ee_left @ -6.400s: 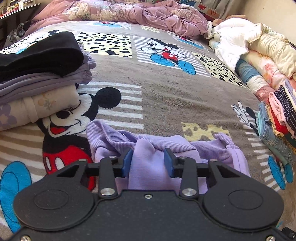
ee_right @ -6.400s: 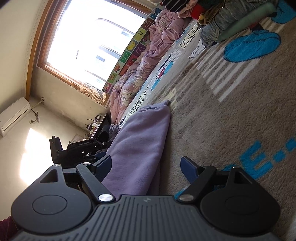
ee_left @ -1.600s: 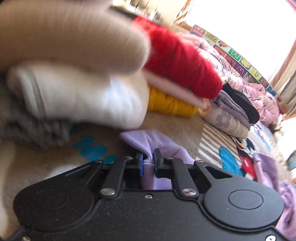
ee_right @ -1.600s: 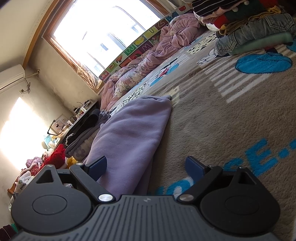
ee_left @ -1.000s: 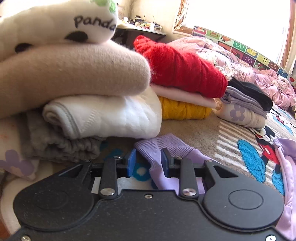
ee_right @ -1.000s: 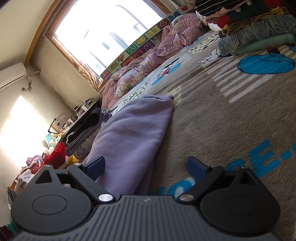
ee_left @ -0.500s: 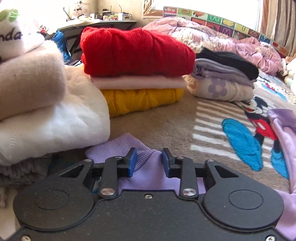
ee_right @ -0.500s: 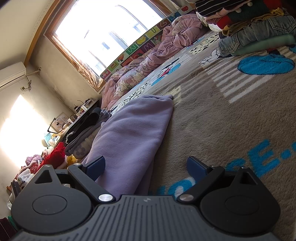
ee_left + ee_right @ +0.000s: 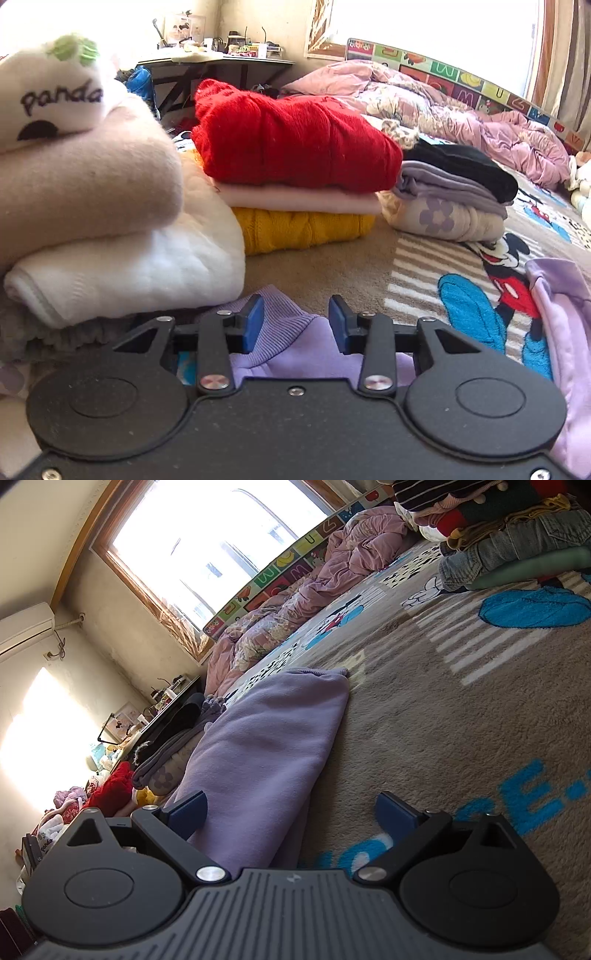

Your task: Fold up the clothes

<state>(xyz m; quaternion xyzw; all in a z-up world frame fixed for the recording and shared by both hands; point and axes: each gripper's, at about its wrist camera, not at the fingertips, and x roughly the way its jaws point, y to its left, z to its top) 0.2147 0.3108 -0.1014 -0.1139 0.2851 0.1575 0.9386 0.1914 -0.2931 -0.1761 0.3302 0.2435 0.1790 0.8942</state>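
Lilac sweatshirt (image 9: 266,753) lying flat on the grey cartoon-print blanket (image 9: 424,716), folded lengthwise into a long strip running away from the right wrist camera. Ribbed cuff (image 9: 284,314) of a sleeve laid out sideways toward the folded stacks, seen in the left wrist view; cuff end resting on the blanket just in front of the white folded garment (image 9: 129,273).

Left gripper (image 9: 295,324): jaws parted, blue pads (image 9: 254,325) standing clear on either side of the cuff, no pinch on the cloth. Cuff lying loose between and under the fingers. Contact between pads and fabric not resolvable.

Right gripper (image 9: 291,812): jaws wide apart, holding nothing. Near end of the folded strip lying between the fingers, closer to the left pad; right pad over bare blanket with blue lettering.

Surroundings, left wrist view: beige folded garment (image 9: 85,188) stacked on the white one, a white "panda" item (image 9: 51,96) on top. Next stack: red knit (image 9: 291,144) over a pale pink layer over a yellow knit (image 9: 303,229). Further right: black garment (image 9: 461,166) over grey-lilac pieces and a flower-print one. Crumpled pink duvet (image 9: 461,122) along the far edge under the window (image 9: 207,550).

Right wrist view: jeans pile (image 9: 517,542) well apart from the sweatshirt, at the far right of the blanket.
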